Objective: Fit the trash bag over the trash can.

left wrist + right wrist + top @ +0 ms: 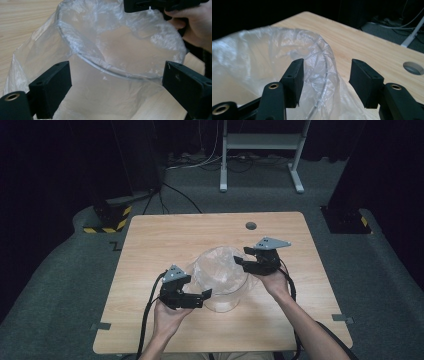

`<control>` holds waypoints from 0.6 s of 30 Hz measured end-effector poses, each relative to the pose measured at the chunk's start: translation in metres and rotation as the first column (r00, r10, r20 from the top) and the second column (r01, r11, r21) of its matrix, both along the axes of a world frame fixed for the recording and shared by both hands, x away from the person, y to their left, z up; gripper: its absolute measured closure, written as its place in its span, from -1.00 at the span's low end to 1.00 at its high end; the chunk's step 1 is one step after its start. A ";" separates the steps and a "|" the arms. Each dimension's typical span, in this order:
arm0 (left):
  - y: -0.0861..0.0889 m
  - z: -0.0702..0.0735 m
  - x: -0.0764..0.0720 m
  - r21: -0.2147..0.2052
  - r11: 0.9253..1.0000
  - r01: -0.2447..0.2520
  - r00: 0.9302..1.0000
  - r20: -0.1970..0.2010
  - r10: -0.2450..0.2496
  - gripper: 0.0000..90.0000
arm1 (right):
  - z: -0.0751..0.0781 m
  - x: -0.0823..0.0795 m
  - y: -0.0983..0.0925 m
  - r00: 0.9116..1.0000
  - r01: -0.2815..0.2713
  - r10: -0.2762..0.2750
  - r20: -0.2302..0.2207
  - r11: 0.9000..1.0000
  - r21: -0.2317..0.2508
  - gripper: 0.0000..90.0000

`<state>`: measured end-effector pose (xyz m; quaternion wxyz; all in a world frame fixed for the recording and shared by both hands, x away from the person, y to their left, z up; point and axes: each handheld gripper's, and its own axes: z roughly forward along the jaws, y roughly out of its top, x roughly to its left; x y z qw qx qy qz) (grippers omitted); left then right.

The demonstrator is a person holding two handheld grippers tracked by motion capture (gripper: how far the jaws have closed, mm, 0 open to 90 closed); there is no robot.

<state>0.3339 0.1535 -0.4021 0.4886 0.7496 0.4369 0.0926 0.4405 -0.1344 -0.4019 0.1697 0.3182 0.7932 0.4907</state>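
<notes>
— Wooden table (150,240): what is sitting mid-top?
— Clear container (222,295), plastic bag (220,265) lining it. Left gripper (206,295) is standing open at its near wall; right gripper (240,256) is gaping astride the bagged rim.

The container (221,282) stands on the bench (150,240) between both sets of jaws, a plastic bag (216,265) inside it and folded over its rim. The bench's hole (251,226) lies beyond the right gripper (240,256), the left gripper (206,297) opposite.
</notes>
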 end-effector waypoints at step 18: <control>0.017 0.017 0.019 -0.047 0.997 -0.064 0.997 0.046 0.066 -0.65 | 0.012 -0.023 -0.021 0.999 0.020 -0.023 0.044 0.997 0.071 0.14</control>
